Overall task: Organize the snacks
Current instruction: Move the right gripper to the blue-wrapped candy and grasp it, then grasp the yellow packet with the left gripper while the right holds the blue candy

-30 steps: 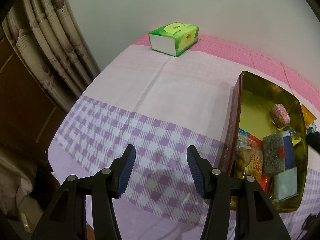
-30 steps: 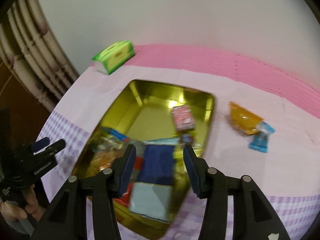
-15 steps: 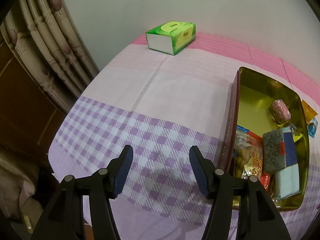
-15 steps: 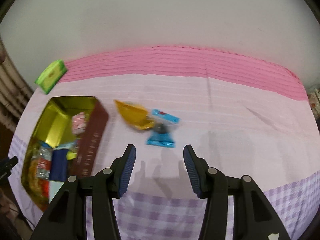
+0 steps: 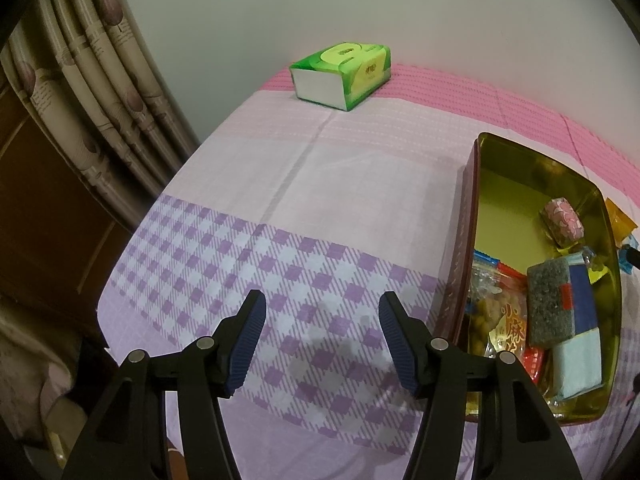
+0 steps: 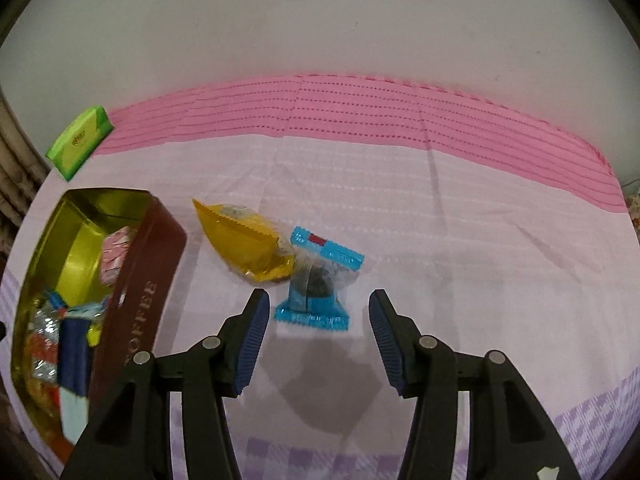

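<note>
Pink-and-lilac cloth (image 6: 440,208) covers table. One tin (image 6: 148,280), side reads "TOFFEE", holds several snacks. Two packets beside it: one yellow (image 6: 244,240), one blue (image 6: 316,280) lying just ahead of right gripper (image 6: 316,324), jaws apart, empty. Left gripper (image 5: 322,332) likewise. One green tissue pack (image 5: 344,74).

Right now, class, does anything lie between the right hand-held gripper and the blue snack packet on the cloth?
Nothing visible does. The right hand-held gripper is open just short of the blue snack packet, with only bare cloth between. The yellow packet lies beside it, toward the tin, not in the path.
</note>
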Motion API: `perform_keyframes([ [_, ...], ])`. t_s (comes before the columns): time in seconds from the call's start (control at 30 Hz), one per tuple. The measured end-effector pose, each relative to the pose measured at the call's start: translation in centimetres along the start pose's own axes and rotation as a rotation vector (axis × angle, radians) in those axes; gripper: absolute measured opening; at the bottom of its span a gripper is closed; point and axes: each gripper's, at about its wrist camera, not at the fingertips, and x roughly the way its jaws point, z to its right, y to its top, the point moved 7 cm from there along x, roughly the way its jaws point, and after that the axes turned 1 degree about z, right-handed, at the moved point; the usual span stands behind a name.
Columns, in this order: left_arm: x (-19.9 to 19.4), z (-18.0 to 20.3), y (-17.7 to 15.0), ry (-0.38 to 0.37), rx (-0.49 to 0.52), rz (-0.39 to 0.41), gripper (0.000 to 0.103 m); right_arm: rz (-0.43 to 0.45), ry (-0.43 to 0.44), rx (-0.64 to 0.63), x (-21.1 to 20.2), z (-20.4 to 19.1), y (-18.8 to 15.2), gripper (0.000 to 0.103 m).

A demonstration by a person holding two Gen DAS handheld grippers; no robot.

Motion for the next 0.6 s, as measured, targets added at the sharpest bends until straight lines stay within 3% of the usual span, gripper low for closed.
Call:
perform_keyframes([
  [0.2,0.1,0.6,0.1,-0.002,0.023,0.008,0.060,0.003,-0.010,-0.017,1.7,0.4,0.4,0.048],
  [0.37,0.0,1.9,0.3,-0.036,0.037,0.023,0.060,0.035,-0.010,-0.054,2.1,0.3,0.6,0.036],
  [0.4,0.0,2.2,0.4,-0.041,0.039,0.025,0.060,0.039,-0.011,-0.061,2.2,0.3,0.7,0.028],
  [0.6,-1.3,4.2,1.2,-0.081,0.053,0.047,0.060,0.067,-0.025,-0.069,1.9,1.8,0.6,0.027],
])
